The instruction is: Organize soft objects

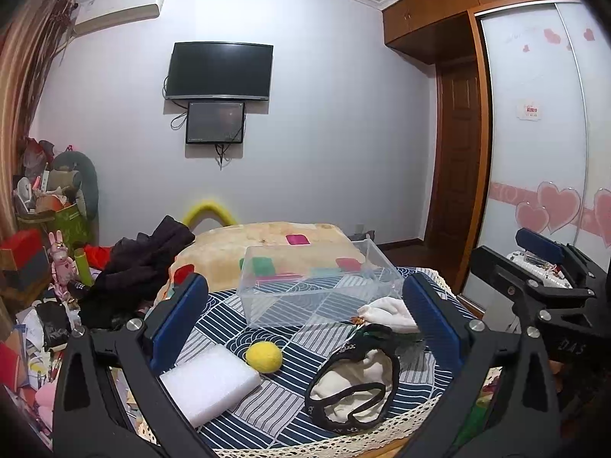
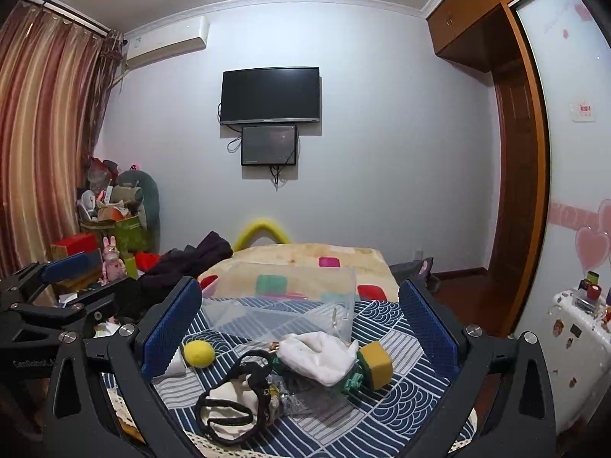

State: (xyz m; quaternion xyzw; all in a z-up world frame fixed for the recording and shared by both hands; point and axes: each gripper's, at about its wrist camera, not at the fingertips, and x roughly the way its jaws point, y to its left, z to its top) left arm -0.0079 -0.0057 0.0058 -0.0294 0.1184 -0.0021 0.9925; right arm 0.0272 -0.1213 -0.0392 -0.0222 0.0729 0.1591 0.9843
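Observation:
On a blue patterned cloth lie a white foam block, a yellow ball, a black-trimmed cream pouch and a white cloth. A clear plastic box stands behind them. My left gripper is open and empty above the ball. In the right wrist view my right gripper is open and empty over the white cloth, with a yellow-green sponge block, the ball, the pouch and the box below.
A bed with a beige blanket and dark clothes lies behind. Clutter and boxes fill the left floor. The right gripper's body shows at right; a wardrobe stands beyond.

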